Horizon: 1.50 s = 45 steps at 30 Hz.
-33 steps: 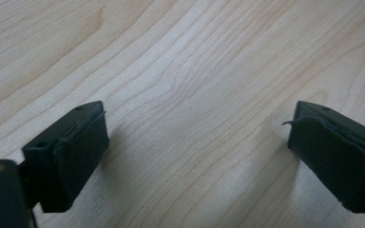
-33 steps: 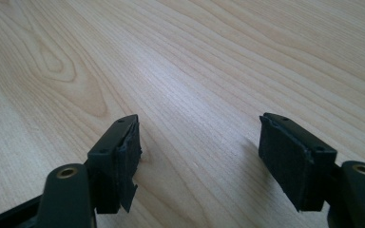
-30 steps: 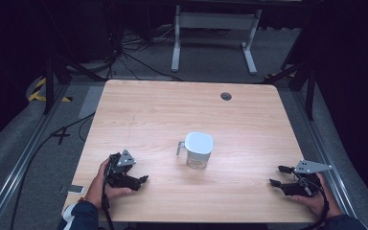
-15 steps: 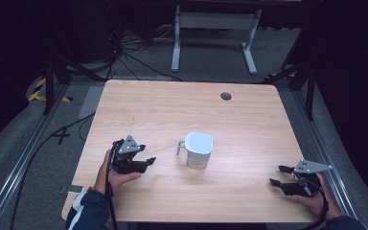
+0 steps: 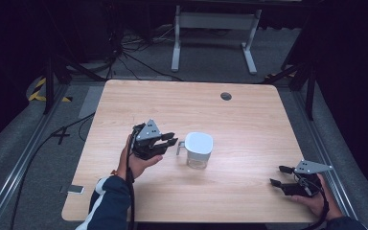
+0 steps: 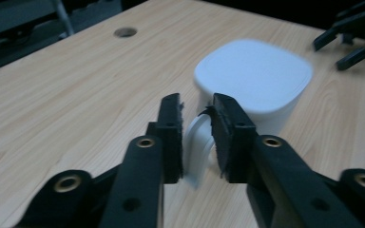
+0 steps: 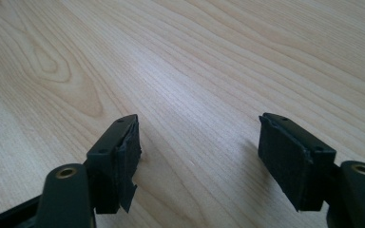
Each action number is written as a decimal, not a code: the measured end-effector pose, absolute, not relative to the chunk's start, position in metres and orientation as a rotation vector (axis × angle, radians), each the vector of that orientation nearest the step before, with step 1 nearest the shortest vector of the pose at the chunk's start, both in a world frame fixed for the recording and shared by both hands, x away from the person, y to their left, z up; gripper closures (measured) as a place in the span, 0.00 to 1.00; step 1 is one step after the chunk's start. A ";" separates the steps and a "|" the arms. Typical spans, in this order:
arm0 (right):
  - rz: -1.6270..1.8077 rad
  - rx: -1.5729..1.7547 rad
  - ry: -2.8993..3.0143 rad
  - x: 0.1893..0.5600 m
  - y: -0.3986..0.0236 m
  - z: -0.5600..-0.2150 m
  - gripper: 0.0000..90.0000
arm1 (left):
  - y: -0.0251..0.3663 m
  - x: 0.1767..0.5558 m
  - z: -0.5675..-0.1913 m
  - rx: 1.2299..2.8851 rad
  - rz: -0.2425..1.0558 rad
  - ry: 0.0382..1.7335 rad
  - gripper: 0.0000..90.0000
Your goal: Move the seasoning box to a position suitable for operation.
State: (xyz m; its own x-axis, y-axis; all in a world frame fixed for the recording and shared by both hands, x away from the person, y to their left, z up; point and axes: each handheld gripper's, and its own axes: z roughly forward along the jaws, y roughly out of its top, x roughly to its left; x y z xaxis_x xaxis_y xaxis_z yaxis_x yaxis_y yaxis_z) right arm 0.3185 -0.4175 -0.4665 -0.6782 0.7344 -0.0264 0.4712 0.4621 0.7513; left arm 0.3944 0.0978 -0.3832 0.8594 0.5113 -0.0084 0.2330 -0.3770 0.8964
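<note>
Two grippers, one white mug [image 5: 199, 149] sitting mid-table [image 5: 249, 115].
Left gripper [image 6: 197, 137] is closing around the mug's handle [image 6: 196, 147], ready for lifting; right gripper [image 7: 199, 161] is waiting wide apart, holding nothing, near the table's edge.

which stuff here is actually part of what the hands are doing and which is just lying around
In use:
- white mug, its handle between the jaws of the left gripper
- right gripper, open, low over the table

Lying about:
- cables on the floor
- white stand behind the table
</note>
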 end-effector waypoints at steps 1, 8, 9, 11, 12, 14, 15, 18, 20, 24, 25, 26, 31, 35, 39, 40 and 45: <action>1.056 1.021 2.367 0.318 -0.417 -0.467 0.34 | 0.091 0.396 -0.381 1.970 0.334 0.532 0.86; 1.058 1.021 2.366 0.318 -0.417 -0.467 0.34 | 0.076 0.399 -0.379 1.970 0.307 0.502 0.92; 1.058 1.022 2.366 0.318 -0.417 -0.467 0.34 | 0.073 0.399 -0.379 1.979 0.307 0.497 0.94; 1.057 1.021 2.368 0.318 -0.418 -0.467 0.34 | 0.070 0.401 -0.380 1.984 0.308 0.490 0.96; 1.057 1.021 2.368 0.318 -0.418 -0.467 0.34 | 0.070 0.401 -0.380 1.984 0.308 0.490 0.97; 1.057 1.020 2.368 0.318 -0.418 -0.467 0.34 | 0.066 0.402 -0.382 1.999 0.311 0.495 0.98; 1.057 1.020 2.368 0.318 -0.418 -0.467 0.34 | 0.065 0.403 -0.384 1.999 0.307 0.500 0.98; 1.057 1.020 2.368 0.318 -0.418 -0.467 0.34 | 0.063 0.404 -0.385 2.014 0.328 0.492 0.99; 1.057 1.020 2.368 0.318 -0.418 -0.467 0.34 | 0.063 0.405 -0.386 2.006 0.326 0.501 0.99; 1.058 1.020 2.367 0.318 -0.418 -0.467 0.34 | 0.061 0.404 -0.387 2.001 0.322 0.500 0.99; 1.057 1.020 2.368 0.318 -0.418 -0.467 0.34 | 0.060 0.404 -0.387 2.003 0.325 0.500 0.99; 1.057 1.020 2.368 0.318 -0.418 -0.467 0.34 | 0.060 0.404 -0.387 2.003 0.325 0.500 0.99; 1.048 1.022 2.367 0.318 -0.417 -0.466 0.35 | 0.063 0.405 -0.387 2.001 0.326 0.497 0.99; 1.027 1.024 2.347 0.320 -0.414 -0.461 0.47 | 0.065 0.405 -0.387 2.013 0.341 0.471 0.99; 1.081 0.997 2.321 0.327 -0.403 -0.443 0.55 | 0.069 0.407 -0.387 2.007 0.335 0.469 0.99; 1.106 0.968 2.328 0.331 -0.391 -0.432 0.58 | 0.068 0.406 -0.388 1.999 0.326 0.481 0.99; 1.130 0.886 2.371 0.343 -0.360 -0.411 0.63 | 0.069 0.406 -0.388 2.000 0.328 0.491 0.99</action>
State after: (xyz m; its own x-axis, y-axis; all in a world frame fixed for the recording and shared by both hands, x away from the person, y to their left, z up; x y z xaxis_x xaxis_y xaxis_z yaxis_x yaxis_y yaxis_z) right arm 0.3434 -0.3597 -0.4107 -0.7349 0.6757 -0.0572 0.3810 0.4813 0.7895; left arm 0.4059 0.0692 -0.3878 0.8803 0.4739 0.0200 0.2000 -0.4092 0.8902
